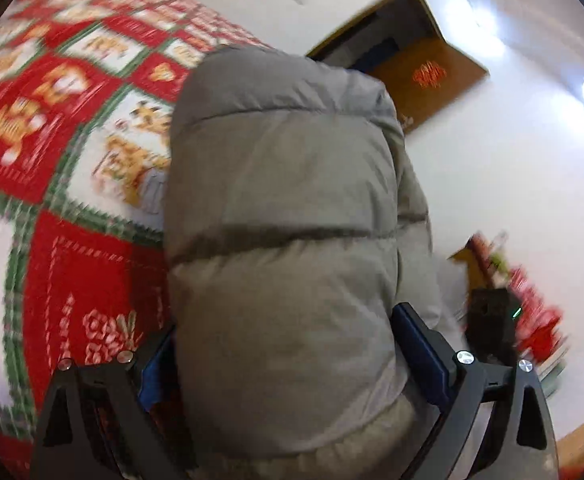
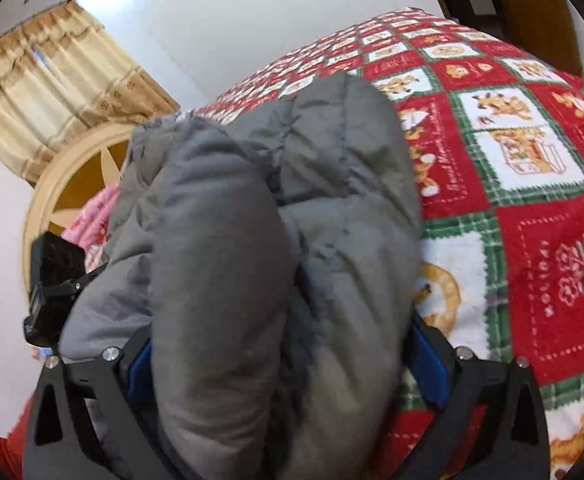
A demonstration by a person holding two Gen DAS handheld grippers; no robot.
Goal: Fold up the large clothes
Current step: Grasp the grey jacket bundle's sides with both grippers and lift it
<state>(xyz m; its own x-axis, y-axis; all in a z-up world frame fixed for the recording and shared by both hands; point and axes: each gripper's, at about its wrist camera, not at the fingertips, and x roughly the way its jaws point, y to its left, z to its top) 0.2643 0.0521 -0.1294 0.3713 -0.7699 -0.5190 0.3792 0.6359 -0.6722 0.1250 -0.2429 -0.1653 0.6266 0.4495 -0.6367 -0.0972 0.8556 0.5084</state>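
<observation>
A grey puffer jacket (image 1: 284,200) fills the middle of the left wrist view, lifted over the bed. My left gripper (image 1: 288,356) is shut on a thick quilted fold of it, the blue pads (image 1: 424,356) pressed on both sides. In the right wrist view the same grey jacket (image 2: 276,220) bulges between the fingers, and my right gripper (image 2: 280,368) is shut on a bunched part of it. The other gripper (image 2: 52,280) shows at the left edge there, and the right one appears in the left view (image 1: 492,324).
The bed carries a red, white and green patchwork quilt (image 1: 64,128), also in the right wrist view (image 2: 524,184). A brown door (image 1: 420,76) stands open in a white wall. Beige curtains (image 2: 52,80), a round cream headboard (image 2: 80,184) and pink bedding (image 2: 92,224) lie left.
</observation>
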